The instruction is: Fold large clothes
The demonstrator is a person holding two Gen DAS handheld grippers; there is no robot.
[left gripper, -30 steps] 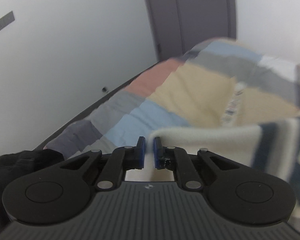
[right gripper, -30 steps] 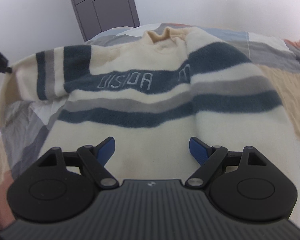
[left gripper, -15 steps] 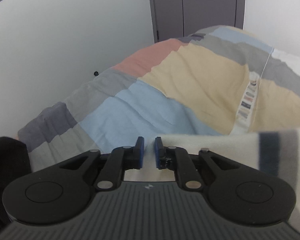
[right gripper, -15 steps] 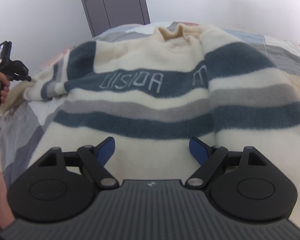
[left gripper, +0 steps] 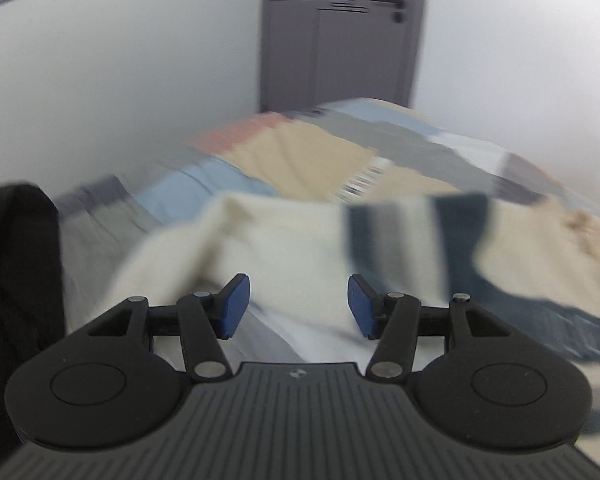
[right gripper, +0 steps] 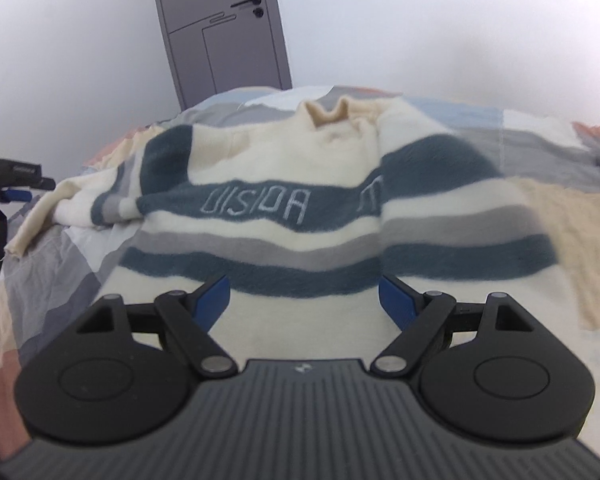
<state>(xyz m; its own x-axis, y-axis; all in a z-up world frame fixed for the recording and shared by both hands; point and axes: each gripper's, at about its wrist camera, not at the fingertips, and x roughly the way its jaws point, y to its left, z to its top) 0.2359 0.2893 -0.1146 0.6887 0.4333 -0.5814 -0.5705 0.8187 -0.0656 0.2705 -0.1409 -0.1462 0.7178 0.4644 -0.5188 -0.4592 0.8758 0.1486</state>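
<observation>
The sweater (right gripper: 300, 216) is lying flat on the bed (right gripper: 548, 140), collar far, while the left tool (left gripper: 298, 306), empty and wide open, is hovering nearest its left sleeve (left gripper: 228, 236).

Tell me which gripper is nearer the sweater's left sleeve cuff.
Left. The left gripper hangs open right beside the left sleeve cuff, touching nothing. The right gripper, also open, sits over the sweater hem, well to the cuff's right.

Soft, even light, no glare; my left view smears with motion blur, both bend at edges.
</observation>
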